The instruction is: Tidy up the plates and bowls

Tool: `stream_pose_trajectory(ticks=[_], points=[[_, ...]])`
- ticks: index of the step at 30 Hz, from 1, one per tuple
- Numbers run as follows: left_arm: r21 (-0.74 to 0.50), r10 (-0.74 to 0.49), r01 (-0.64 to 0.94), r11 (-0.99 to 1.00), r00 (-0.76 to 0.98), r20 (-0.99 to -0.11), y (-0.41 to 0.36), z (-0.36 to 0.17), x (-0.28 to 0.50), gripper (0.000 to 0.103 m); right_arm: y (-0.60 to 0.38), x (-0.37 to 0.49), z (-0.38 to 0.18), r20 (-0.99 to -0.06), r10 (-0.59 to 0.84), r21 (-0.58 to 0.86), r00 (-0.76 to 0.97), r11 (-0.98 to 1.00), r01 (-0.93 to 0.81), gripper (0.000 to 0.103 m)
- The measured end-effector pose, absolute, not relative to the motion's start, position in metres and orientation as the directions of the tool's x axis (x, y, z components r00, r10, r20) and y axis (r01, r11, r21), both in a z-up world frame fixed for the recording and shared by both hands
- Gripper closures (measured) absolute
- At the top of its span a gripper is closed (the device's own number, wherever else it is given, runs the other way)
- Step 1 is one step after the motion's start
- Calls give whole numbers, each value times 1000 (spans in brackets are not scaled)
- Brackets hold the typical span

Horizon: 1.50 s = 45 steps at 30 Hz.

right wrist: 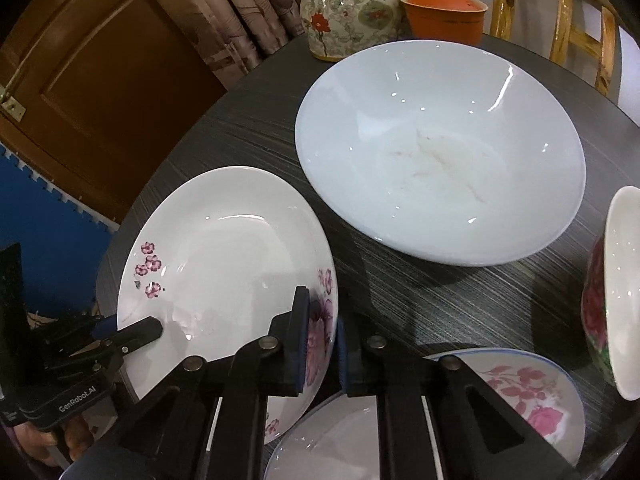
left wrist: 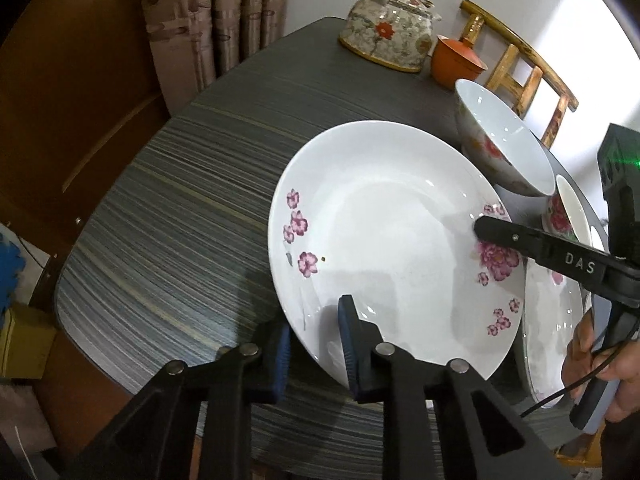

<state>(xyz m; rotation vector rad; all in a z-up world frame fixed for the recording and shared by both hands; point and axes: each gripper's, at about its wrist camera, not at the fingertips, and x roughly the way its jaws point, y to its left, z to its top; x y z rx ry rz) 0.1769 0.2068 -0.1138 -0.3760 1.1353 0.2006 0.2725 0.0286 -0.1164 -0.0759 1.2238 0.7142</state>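
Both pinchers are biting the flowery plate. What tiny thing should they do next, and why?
Probably lift it gently, both together. The left gripper and the right gripper each clamp an opposite edge of the flowered plate, which overlaps another plate on the table, so sliding might scrape.

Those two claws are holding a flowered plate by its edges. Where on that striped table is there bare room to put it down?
The widest bare patch of table lies between the held plate, the teapot and the door-side edge. It is crowded on the other side, around the large bowl, the rose bowl and the pink-flowered plate.
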Motion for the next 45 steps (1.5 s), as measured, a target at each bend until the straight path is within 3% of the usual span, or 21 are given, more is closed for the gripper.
stream_pose_trajectory(ticks=[18, 26, 28, 32, 38, 41, 45], points=[[-143, 31, -388, 911, 408, -913, 219, -111, 171, 83, 42, 276, -117, -855, 500, 362, 139, 767, -530, 92], [-34, 130, -390, 920, 387, -913, 210, -102, 167, 78, 25, 274, -106, -830, 529, 382, 175, 769, -513, 90], [9, 171, -399, 917, 372, -913, 207, -98, 165, 70, 17, 271, -100, -820, 539, 392, 190, 772, -500, 86], [81, 248, -407, 910, 377, -892, 202, -88, 158, 66, -5, 265, -86, -785, 586, 446, 200, 760, -473, 74], [126, 323, -420, 899, 440, -838, 188, -57, 140, 66, -57, 242, -64, -762, 604, 461, 234, 760, -458, 74], [85, 275, -368, 926, 503, -819, 167, -39, 131, 66, -77, 237, -52, -769, 584, 434, 260, 776, -458, 74], [-84, 60, -251, 964, 517, -854, 134, -38, 124, 64, -111, 231, -37, -786, 541, 374, 300, 802, -466, 74]])
